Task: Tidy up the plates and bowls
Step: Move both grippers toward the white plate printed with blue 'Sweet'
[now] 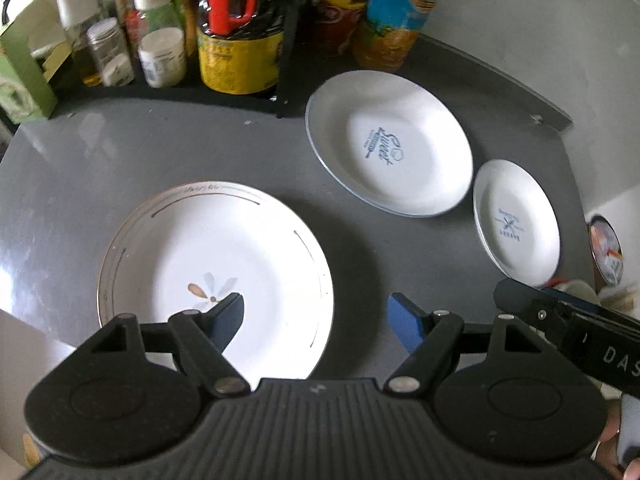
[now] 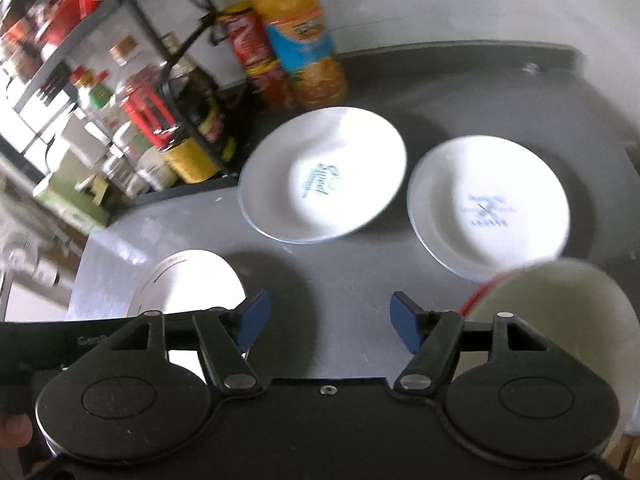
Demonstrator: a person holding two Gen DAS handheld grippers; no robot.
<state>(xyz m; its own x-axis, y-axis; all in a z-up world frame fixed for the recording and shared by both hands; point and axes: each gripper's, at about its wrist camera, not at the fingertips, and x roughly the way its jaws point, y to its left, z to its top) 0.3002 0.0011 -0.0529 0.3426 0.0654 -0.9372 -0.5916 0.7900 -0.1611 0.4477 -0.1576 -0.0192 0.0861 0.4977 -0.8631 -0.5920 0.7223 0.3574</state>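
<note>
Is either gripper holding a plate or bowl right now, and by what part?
Nothing is held. The left gripper is open above the flower plate; the right gripper is open over bare table.

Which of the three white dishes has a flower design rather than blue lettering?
The flower plate, nearest the left gripper. The lettered dish and small dish carry blue print.

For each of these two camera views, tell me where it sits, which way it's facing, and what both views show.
Left wrist view: sits on the left gripper, looking forward and down at the grey table, over the white flower-patterned plate; its open blue-tipped fingers show, and the right gripper's black body enters at the right.
Right wrist view: sits on the right gripper, facing the table and shelf rack; its open fingers show, beside a white bowl with a red rim.
Shared: the white "Sweet" plate, the smaller white printed plate and the orange drink bottle.
</note>
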